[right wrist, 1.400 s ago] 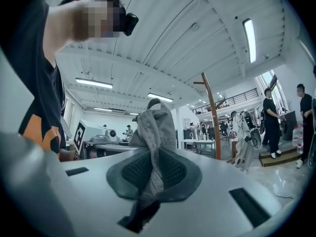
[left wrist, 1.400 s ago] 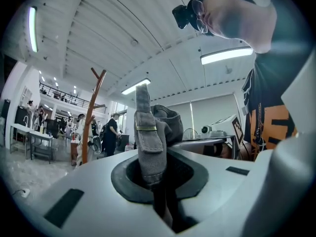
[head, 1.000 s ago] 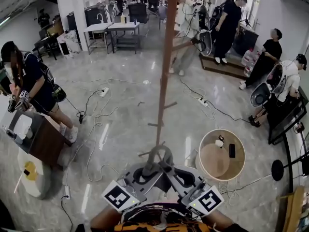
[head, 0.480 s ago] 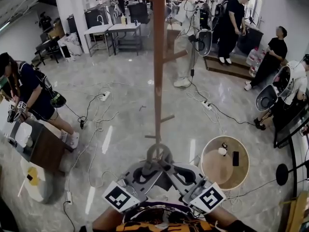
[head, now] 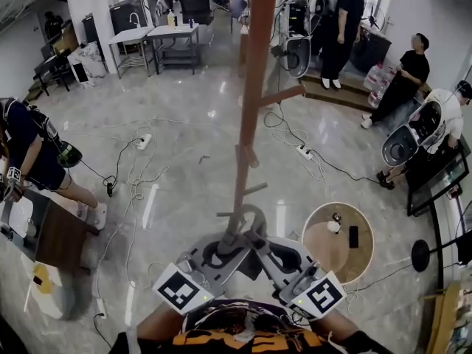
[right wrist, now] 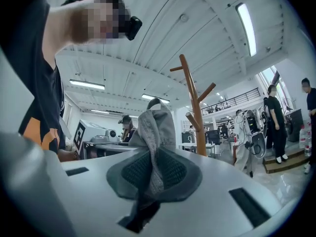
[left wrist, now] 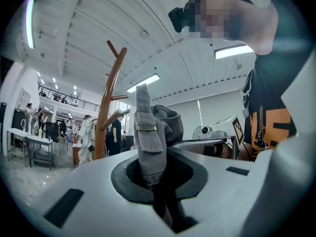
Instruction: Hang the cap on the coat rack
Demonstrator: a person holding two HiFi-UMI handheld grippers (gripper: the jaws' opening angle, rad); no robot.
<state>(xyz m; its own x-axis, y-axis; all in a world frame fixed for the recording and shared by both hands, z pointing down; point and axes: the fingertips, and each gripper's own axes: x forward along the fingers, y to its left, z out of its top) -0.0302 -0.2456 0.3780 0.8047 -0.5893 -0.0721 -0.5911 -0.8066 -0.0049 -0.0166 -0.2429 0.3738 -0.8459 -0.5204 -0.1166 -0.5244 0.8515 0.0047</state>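
cap (left wrist: 148, 137) pinched between clamped left gripper (left wrist: 157, 191) and right gripper (right wrist: 148, 181), near coat rack (head: 254, 87).

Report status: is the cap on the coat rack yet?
Done: grey cap picked up. In hand: left gripper and right gripper are both shut on its fabric, held up before the wooden coat rack. Left: lift it over a peg and release; no peg carries it yet.

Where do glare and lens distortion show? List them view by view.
Head view: lamp streaks glare on the glossy floor, edges curve. Left gripper view: ceiling strip blown out, black corners, coat rack bowed. Right gripper view: ceiling lamp blown out, cap sharp.
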